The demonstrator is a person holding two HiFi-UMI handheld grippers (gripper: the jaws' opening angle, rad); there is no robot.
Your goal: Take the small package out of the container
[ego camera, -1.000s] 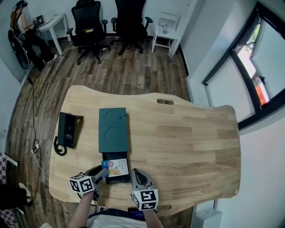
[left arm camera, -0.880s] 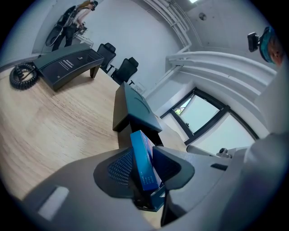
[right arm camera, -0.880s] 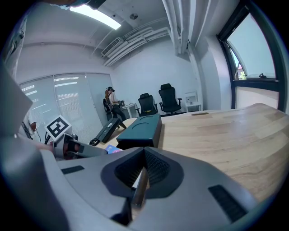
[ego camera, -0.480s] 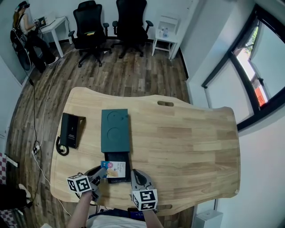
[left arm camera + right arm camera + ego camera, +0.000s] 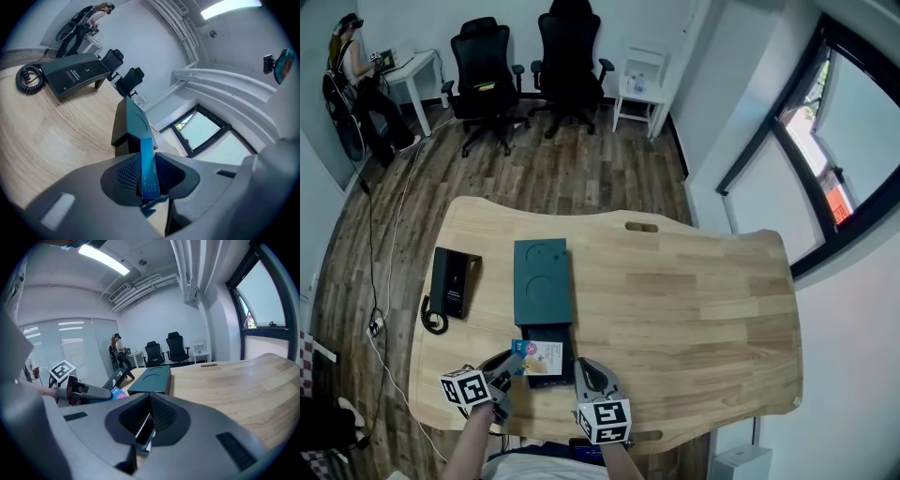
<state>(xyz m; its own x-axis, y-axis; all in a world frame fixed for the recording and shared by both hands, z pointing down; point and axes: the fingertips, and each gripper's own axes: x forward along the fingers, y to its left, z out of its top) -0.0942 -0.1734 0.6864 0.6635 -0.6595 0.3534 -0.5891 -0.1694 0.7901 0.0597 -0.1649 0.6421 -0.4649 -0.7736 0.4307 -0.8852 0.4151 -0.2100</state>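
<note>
**Package pinched, lift-out in hand**

We see the left hand-held gripper [image 5: 149, 183] closing its jaws on the small package [image 5: 148, 161], which stands edge-on between them at the near left edge of the black container [image 5: 547, 331]. The right hand-held gripper [image 5: 587, 371] seems pressed together on nothing. We judge the next move needs a firm pinch, then a lift clear onto the worktop [image 5: 694, 300].

Wide, bare wood across the whole right half of the counter [image 5: 703, 300]: free passage from that side. Crowded on the left: dark green box [image 5: 542, 281] right at the far end of the black container [image 5: 551, 379], small package [image 5: 538, 355] tilted over its mouth. Desk phone [image 5: 450, 281] near the left edge, with a clear strip between phone and box.
</note>
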